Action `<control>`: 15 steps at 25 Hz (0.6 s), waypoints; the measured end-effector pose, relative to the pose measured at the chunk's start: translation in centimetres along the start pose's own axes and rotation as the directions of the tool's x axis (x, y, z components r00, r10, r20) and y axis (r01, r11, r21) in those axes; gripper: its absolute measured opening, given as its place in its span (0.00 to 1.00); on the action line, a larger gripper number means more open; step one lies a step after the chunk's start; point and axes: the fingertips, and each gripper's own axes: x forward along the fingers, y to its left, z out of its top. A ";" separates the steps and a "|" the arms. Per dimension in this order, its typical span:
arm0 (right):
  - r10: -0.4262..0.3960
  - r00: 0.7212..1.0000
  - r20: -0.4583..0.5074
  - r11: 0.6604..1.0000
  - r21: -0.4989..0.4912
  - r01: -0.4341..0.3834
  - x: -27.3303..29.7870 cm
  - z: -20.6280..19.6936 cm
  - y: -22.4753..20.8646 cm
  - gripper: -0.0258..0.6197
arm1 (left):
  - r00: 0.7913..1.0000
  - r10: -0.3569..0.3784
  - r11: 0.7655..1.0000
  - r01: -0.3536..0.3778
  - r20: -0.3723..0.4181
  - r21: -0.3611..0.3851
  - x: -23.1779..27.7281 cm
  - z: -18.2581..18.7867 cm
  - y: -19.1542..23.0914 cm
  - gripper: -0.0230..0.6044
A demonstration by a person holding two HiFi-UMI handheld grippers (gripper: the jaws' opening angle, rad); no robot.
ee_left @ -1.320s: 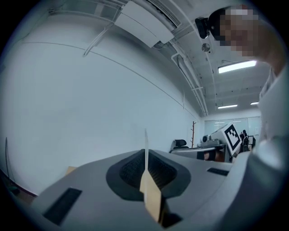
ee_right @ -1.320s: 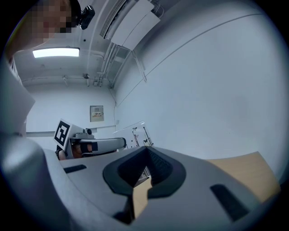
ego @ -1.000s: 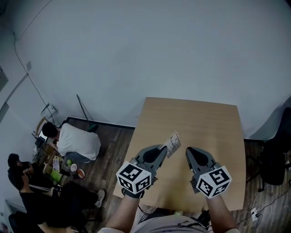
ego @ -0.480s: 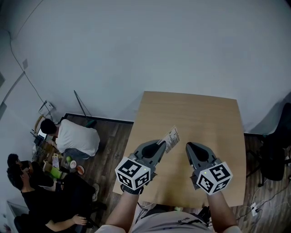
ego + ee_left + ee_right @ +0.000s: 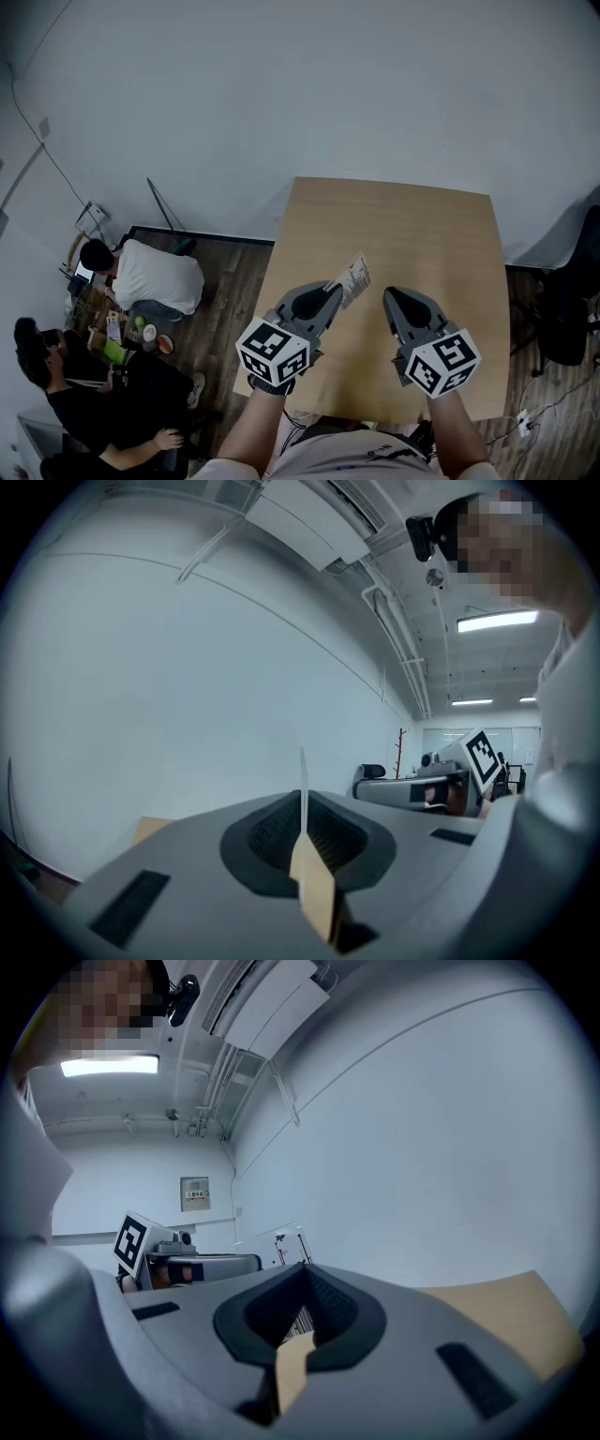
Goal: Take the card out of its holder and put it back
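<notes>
Left gripper (image 5: 333,299) clamping card holder (image 5: 354,279), its long axis jutting far-right; right gripper (image 5: 393,300) hovering near free end, closed, empty.

wooden table (image 5: 403,220), crouching person (image 5: 159,279), dark chair (image 5: 565,323)

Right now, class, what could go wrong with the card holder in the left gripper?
The left gripper pinches the card holder by one edge only, above the table; it could twist or slip out. The right gripper is shut and apart from it; reaching in like that may knock it.
</notes>
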 end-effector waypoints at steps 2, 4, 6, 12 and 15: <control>-0.003 1.000 -0.004 1.000 0.003 0.003 0.1 -0.2 -0.1 0.06 | 1.000 -0.004 1.000 0.004 -0.003 -0.001 0.2 -0.3 0.2 0.08; -0.006 1.000 -0.005 1.000 0.008 0.006 0.0 -0.6 -0.3 0.06 | 1.000 -0.010 1.000 0.010 -0.007 0.000 0.4 -0.6 0.3 0.08; -0.009 1.000 -0.005 1.000 0.010 0.010 0.0 -0.9 -0.4 0.06 | 1.000 -0.016 1.000 0.016 -0.010 0.010 0.6 -1.1 0.4 0.08; -0.021 1.000 -0.020 1.000 0.019 0.021 0.6 -2.2 -0.5 0.06 | 0.999 -0.042 0.998 0.043 -0.022 0.050 1.4 -2.5 1.5 0.08; -0.026 0.999 -0.031 0.999 0.022 0.026 1.1 -3.1 -0.8 0.06 | 0.998 -0.062 0.996 0.064 -0.029 0.064 2.1 -3.6 2.4 0.08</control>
